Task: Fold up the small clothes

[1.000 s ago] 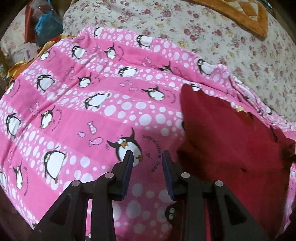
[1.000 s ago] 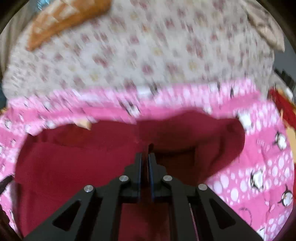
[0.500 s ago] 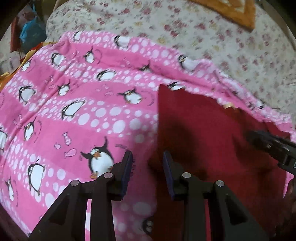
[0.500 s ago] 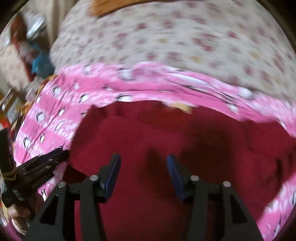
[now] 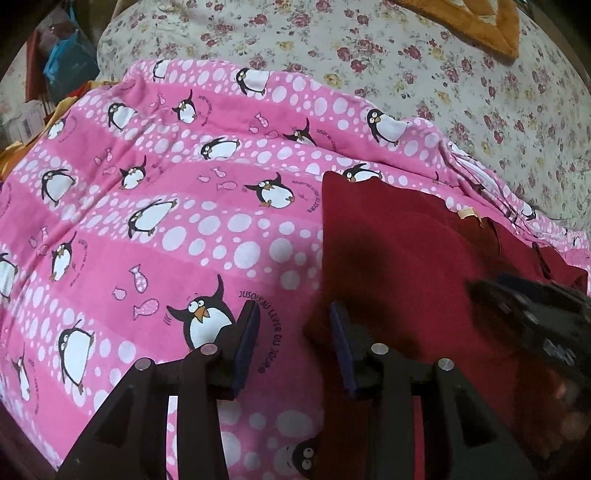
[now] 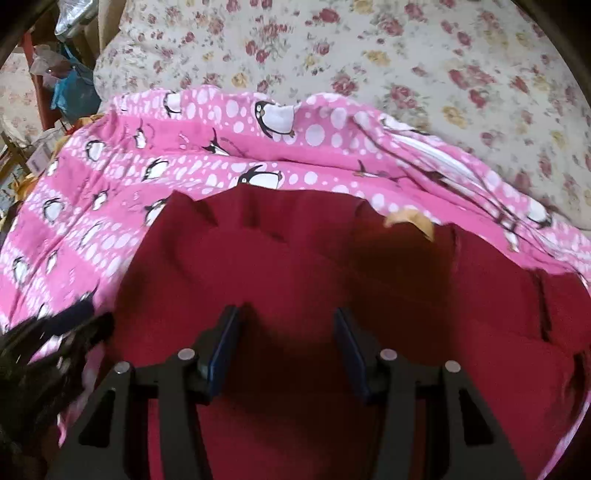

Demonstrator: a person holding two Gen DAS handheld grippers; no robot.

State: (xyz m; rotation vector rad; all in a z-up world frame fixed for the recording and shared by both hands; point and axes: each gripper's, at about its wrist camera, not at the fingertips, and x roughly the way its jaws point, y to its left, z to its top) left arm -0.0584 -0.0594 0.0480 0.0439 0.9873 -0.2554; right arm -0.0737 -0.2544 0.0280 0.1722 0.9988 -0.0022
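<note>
A dark red garment [image 5: 399, 258] lies spread on a pink penguin blanket [image 5: 166, 206]; it also fills the right wrist view [image 6: 314, 266], with a small tan label [image 6: 410, 218] at its far edge. My left gripper [image 5: 291, 336] is open and empty over the garment's left edge, one finger above the blanket, the other above the red cloth. My right gripper [image 6: 286, 339] is open and empty just above the garment's middle. The right gripper shows blurred at the right of the left wrist view [image 5: 524, 302]; the left gripper shows at the lower left of the right wrist view [image 6: 62, 332].
The pink blanket lies on a floral bedspread [image 5: 424, 66] that runs to the back and right [image 6: 369, 55]. An orange quilted cushion [image 5: 476, 22] lies at the far back. Bags and clutter [image 5: 62, 62] stand off the bed at the far left.
My right gripper opened and let go of the red garment, which now lies flatter. My left gripper shifted right to the garment's left edge and stayed open.
</note>
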